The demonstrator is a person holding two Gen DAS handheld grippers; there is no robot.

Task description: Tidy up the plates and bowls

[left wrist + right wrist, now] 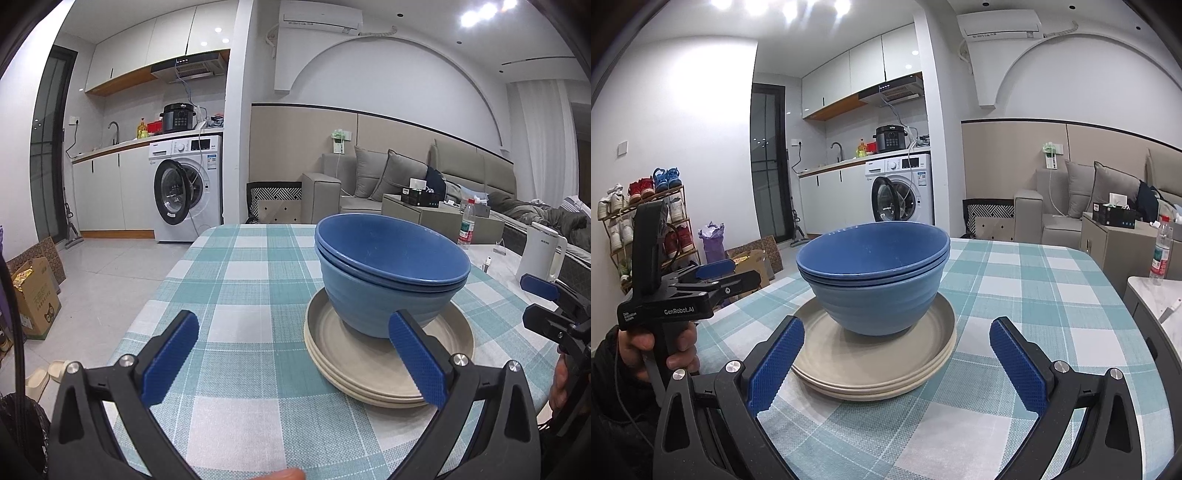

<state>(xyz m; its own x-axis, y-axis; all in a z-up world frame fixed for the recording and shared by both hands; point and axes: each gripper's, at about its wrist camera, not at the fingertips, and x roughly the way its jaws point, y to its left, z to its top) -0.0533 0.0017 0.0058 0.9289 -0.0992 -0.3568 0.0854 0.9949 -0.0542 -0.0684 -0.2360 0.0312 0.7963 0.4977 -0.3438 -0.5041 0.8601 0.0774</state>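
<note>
Nested blue bowls [388, 266] [875, 273] sit on a stack of beige plates [373, 365] [871, 365] on the checked tablecloth. My left gripper [295, 354] is open, with nothing between its blue pads; its right pad [417, 362] overlaps the plates' front edge in the left wrist view. My right gripper [897, 362] is open too, low over the cloth just in front of the plates, straddling their near right rim. The left gripper [713, 275], held in a hand, shows left of the stack in the right wrist view. The right gripper [543, 299] shows at the right edge of the left wrist view.
The table [236, 280] [1027, 280] carries a teal and white checked cloth. A white kettle [543, 254] and a water bottle [467, 225] [1161, 245] stand on a side surface to the right. Cardboard boxes [33, 295], a shoe rack [646, 225], a washing machine and a sofa lie beyond.
</note>
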